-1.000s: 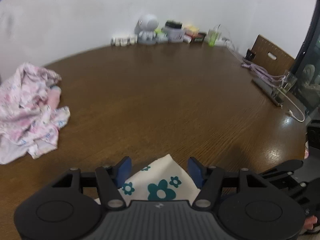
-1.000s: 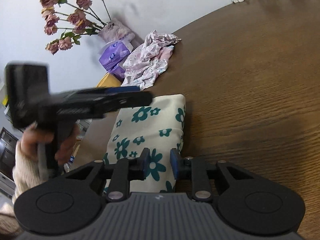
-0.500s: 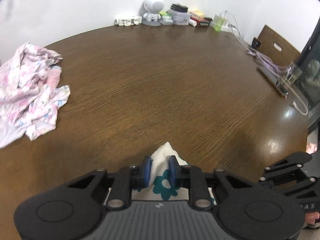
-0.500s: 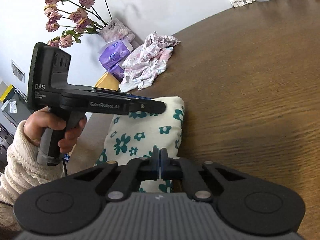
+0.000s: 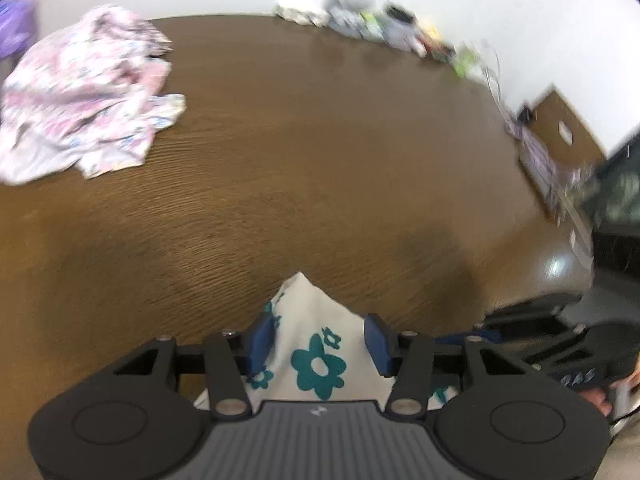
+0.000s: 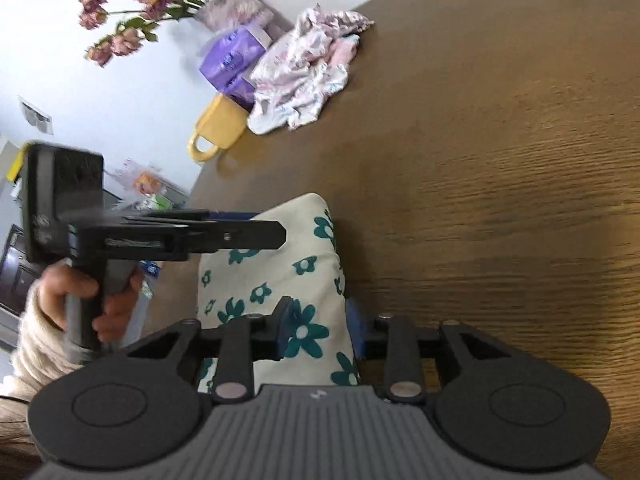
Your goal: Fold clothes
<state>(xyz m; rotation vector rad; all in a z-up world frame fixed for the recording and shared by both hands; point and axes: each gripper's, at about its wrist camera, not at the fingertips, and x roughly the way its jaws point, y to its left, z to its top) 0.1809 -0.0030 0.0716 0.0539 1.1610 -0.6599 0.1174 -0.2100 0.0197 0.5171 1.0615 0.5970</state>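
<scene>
Your two tools, left [image 5: 318,340] and right [image 6: 320,330], both spread, straddle opposite ends of the floral cloth [image 6: 276,276] at the table's [image 6: 500,160] near edge, its long axis running between them.

Your left gripper [image 5: 320,338] opens back up off floral cloth [image 5: 316,344], right gripper [image 6: 320,330] opens too, both cams swing left.

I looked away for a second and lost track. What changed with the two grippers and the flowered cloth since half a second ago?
Both let go. The left gripper and the right gripper, shut on the flowered cloth half a second ago, now have their fingers apart on either side of it. The cloth stays folded at the table edge; the pink clothes pile is untouched.
</scene>
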